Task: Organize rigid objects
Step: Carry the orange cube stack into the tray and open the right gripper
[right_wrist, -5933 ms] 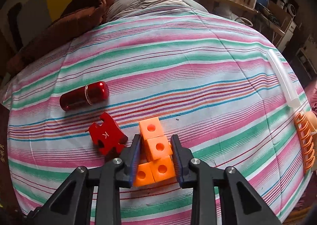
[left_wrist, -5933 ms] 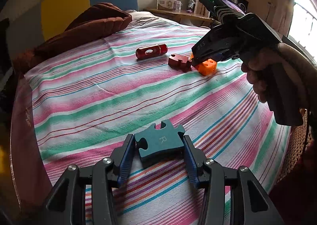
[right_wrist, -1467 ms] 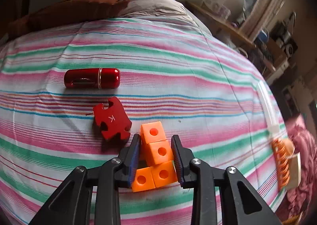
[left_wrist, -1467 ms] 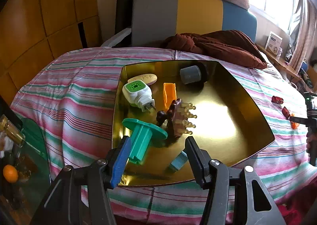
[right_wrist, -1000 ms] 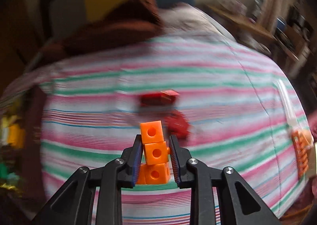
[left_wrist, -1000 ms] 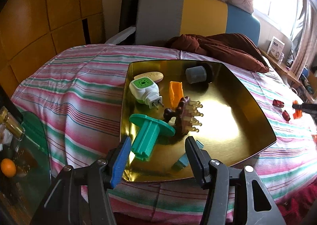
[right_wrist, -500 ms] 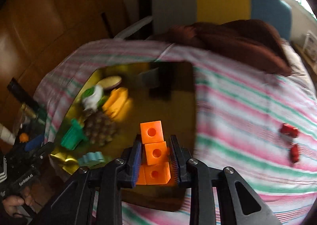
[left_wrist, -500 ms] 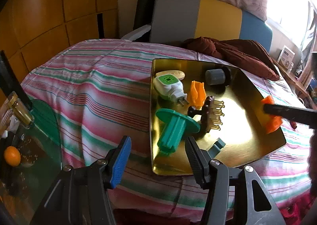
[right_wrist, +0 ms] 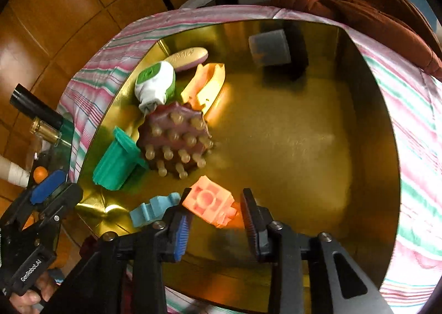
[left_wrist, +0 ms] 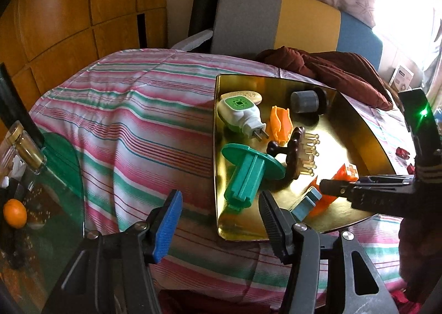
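Striped bedspread [left_wrist: 132,126] carries a shiny gold metal tray [right_wrist: 317,126]; right gripper [right_wrist: 215,221], jaws opening, drops orange cube blocks [right_wrist: 210,204] lower centre beside a brown bristle brush [right_wrist: 174,142]; left gripper [left_wrist: 221,217] spread, empty.

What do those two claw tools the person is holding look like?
Both are black pistol-shaped frames with silver screws. The left gripper and the right gripper each pair one blue pad with one black ribbed pad. One body reads "GenRobot.AI"; the other shows a green light.
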Tool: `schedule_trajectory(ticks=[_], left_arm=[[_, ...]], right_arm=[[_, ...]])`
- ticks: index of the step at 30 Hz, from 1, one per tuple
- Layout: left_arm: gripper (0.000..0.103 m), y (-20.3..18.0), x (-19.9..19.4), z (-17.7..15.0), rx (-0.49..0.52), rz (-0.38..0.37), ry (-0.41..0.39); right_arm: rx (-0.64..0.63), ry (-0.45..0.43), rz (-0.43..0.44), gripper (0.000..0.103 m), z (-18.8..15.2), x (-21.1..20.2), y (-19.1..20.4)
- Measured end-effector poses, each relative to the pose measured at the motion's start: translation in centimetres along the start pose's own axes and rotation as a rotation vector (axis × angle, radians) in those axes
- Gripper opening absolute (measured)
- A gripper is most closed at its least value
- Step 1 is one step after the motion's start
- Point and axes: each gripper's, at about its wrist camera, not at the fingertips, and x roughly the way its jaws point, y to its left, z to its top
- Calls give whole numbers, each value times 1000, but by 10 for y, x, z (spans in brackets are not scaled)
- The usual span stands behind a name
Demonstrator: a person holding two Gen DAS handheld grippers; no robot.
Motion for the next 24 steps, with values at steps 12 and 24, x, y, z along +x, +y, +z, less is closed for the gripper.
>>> schedule_trajectory(ticks=[12,24], left_arm=[[63,-2,-8,3,11,10,-30],[63,-14,-13,4,45,5,-40]], right_arm=[[-18,-75,-18,39,-8,-32,3],[-45,-226,-178,40,-8,-76,-2]])
